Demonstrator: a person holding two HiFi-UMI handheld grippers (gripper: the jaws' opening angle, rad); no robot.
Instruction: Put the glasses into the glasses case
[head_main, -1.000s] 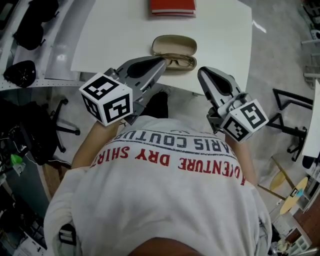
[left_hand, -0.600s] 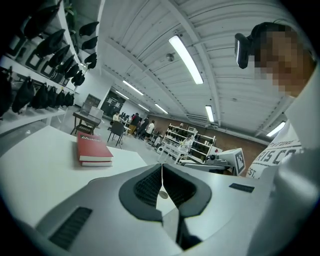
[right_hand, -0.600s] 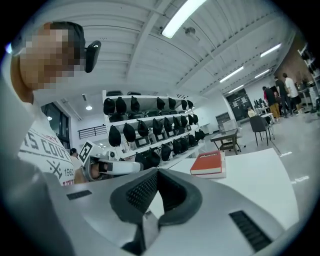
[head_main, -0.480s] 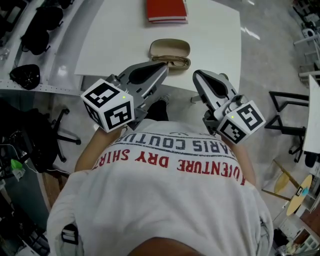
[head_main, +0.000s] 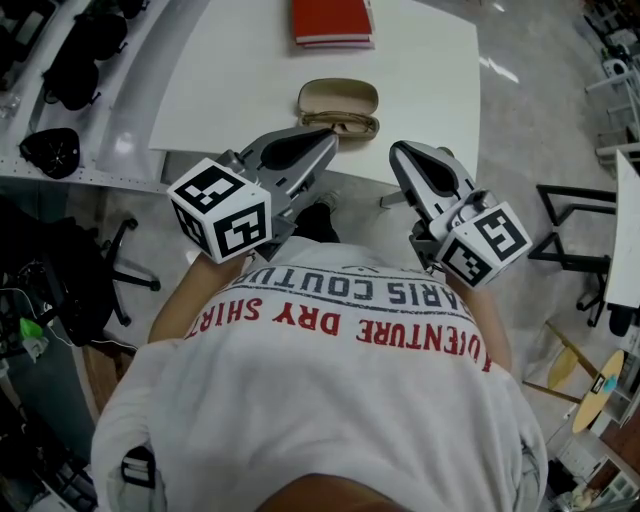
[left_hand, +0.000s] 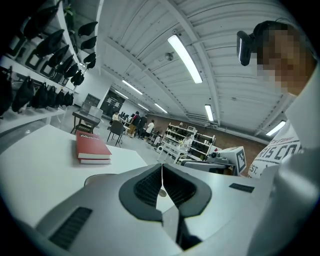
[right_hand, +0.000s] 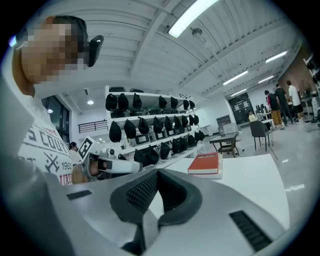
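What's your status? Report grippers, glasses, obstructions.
Left gripper, right gripper: shut, empty. Glasses at case near side, untouched. Nothing in between; red book beyond case.

Bright ceiling strip lights (left_hand: 185, 57) glare; gripper views bulge, dark at corners.

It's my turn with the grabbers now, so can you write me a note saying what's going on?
Left gripper: shut, nothing in it, held in the air near the person's chest.
Right gripper: shut, empty, also short of the table.
Glasses case: open, near the table's front edge.
Glasses: at the case's near side. The head view doesn't show whether they lie inside it.
Red book: at the far edge, out of the way.
Done: case is open.
Left: check the glasses sit in the case, put them in if not, then probably close the lid.
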